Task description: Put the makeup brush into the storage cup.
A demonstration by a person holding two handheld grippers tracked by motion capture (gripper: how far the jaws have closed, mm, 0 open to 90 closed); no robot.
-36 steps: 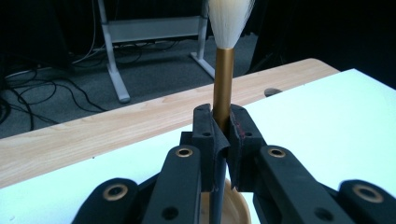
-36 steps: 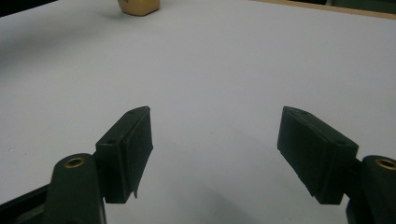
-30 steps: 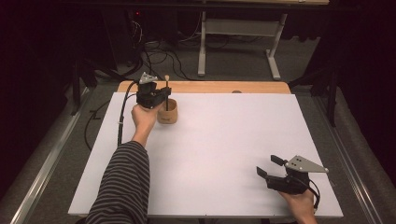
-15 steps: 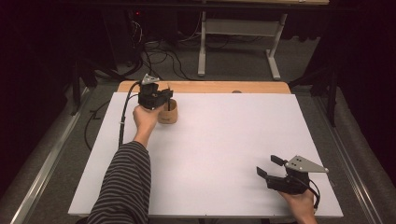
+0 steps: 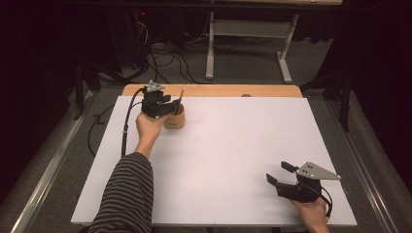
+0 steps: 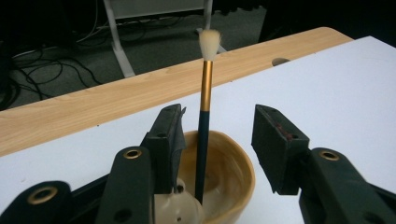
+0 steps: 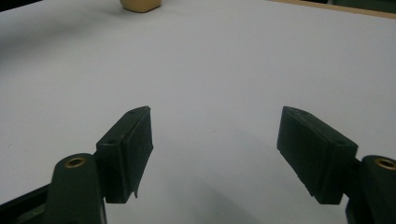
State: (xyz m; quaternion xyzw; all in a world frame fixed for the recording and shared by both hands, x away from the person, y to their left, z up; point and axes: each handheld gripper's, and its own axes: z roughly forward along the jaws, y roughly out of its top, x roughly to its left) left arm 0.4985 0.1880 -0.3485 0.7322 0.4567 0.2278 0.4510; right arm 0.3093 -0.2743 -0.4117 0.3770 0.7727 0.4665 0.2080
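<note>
Dark room, grey carpet, white desk frame, cables.

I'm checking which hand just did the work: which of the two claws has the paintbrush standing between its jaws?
The left claw: the paintbrush stands in the cup between its just-opened jaws; the right claw frames bare table.

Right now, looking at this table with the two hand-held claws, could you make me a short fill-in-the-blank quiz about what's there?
1. The brush stands upright in a tan ____, bristles pointing up.
2. The left gripper has just been opening, and its pads no longer ____ the brush handle between them.
3. The right gripper hovers open over the ____ table top, holding nothing.
4. Along the far edge of the table runs a strip of bare ____.

Missing words: cup; touch; white; wood
</note>
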